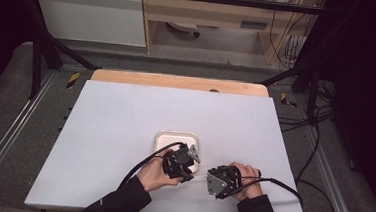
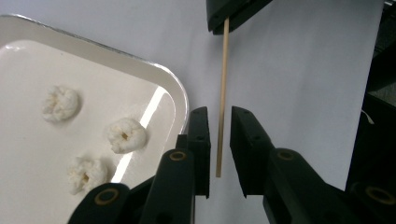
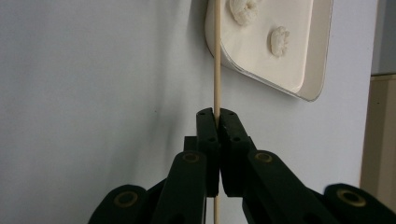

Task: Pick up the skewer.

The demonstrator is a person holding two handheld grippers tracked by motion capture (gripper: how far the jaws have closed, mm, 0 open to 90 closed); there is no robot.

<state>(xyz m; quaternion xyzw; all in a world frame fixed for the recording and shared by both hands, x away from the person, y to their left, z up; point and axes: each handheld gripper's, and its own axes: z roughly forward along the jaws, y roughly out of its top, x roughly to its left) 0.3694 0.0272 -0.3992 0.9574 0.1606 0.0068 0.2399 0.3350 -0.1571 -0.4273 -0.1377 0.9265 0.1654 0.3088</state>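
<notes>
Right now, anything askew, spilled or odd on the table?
Nothing stands out. Three white puffy pieces lie inside the white tray, none spilled. The right gripper is clamped on the thin wooden skewer; the left gripper stands open around its free end.

Even overhead light leaves the white bench (image 1: 124, 131) bright while the room around it falls dark. A glare streak runs along the white tray (image 2: 154, 105) floor in the left gripper view. Both gripper views are soft and grainy, with the near black jaws slightly blurred and shadowed.
</notes>
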